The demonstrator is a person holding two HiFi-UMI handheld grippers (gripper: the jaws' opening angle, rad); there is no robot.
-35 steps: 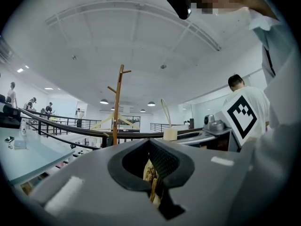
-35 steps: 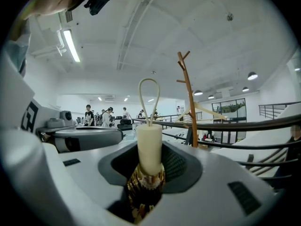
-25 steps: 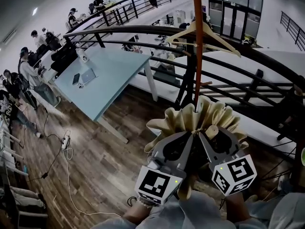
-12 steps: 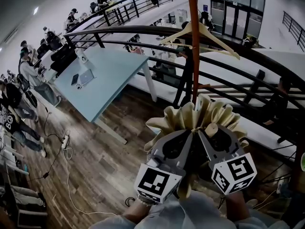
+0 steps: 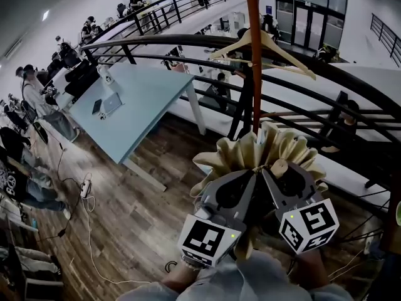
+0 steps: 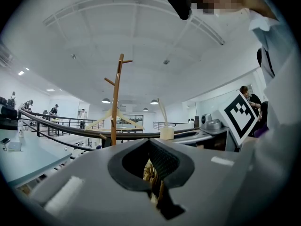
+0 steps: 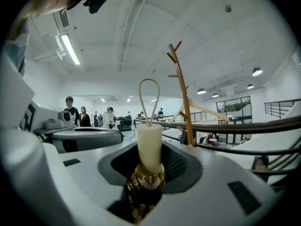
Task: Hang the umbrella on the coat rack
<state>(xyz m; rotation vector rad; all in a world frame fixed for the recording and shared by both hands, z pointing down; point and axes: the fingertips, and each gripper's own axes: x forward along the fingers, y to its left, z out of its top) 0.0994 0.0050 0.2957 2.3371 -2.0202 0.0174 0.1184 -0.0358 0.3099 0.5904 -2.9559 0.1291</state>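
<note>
By the railing (image 5: 164, 40), left gripper (image 5: 250, 179) and right gripper (image 5: 268, 175) clamp the umbrella (image 5: 241, 154).

A pale blue table (image 5: 145, 99) stands on a dark wooden floor (image 5: 125, 221) beside a curved black railing (image 5: 156, 41).

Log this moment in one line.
left claw: shut on umbrella | right claw: shut on umbrella | coat rack: ahead | umbrella: not hung
</note>
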